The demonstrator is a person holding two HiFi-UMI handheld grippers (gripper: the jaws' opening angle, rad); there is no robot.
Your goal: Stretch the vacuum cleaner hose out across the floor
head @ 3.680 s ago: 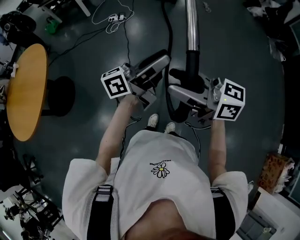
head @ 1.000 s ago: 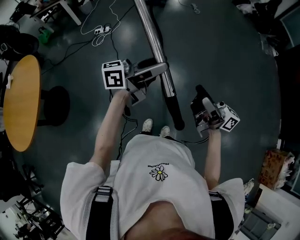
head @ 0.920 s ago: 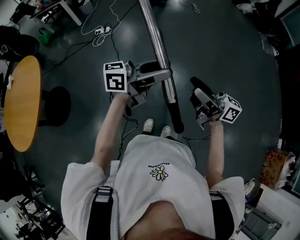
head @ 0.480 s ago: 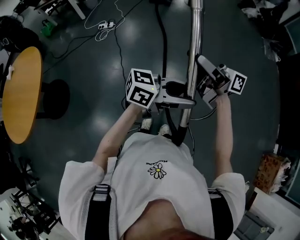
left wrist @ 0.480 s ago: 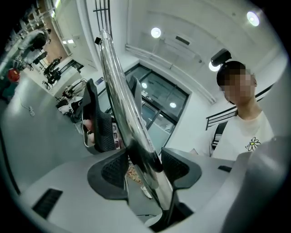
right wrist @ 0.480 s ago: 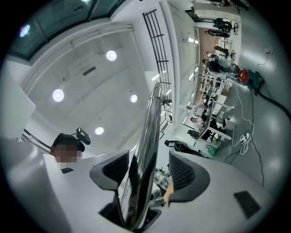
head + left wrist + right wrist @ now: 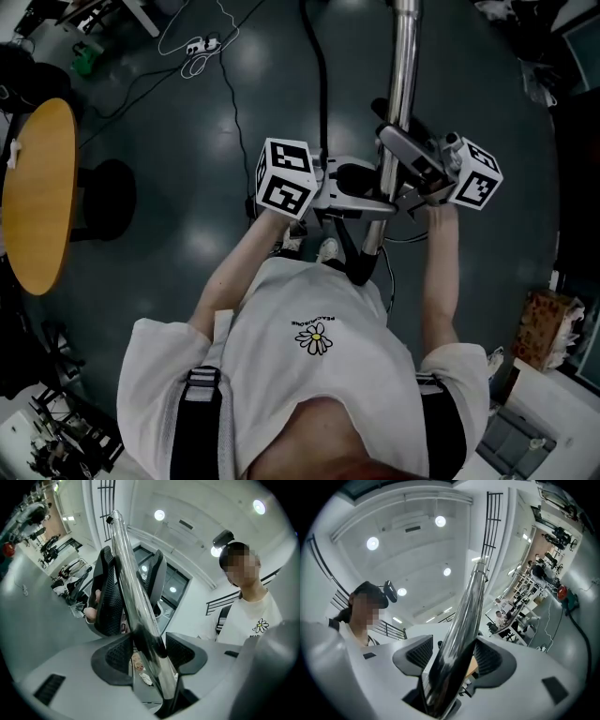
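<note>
The left tool (image 7: 149, 655) is closed on the chrome tube (image 7: 136, 611) of the vacuum cleaner. In the left gripper view both ribbed pads are set against the tube's sides at a middling width, and the tube is seen running away past them. The right tool (image 7: 452, 657) is spread wide, its jaws having just been opening. The same tube is seen between its pads in the right gripper view, but no firm press on it can be made out.

In the head view the tools are brought to the tube from opposite sides. The left one is set lower, near the black handle end (image 7: 361, 267), and the right one just above it. The left marker cube (image 7: 286, 176) and the right marker cube (image 7: 475, 175) are turned outward, and each tool is carried on a bare forearm. The tube is held off the floor (image 7: 187, 244) in front of the person's white shirt (image 7: 317, 375) and is cut off by the top edge of the picture.

The black hose (image 7: 322, 94) is laid on the dark floor just left of the tube. It is drawn in a nearly straight line from the top edge until it is hidden behind the left tool, above the shoes (image 7: 328, 249).

Further out, a round wooden bench (image 7: 37, 187) is seen at the left edge. White cables (image 7: 197, 47) are seen at the top left and a brown box (image 7: 539, 328) at the lower right.
</note>
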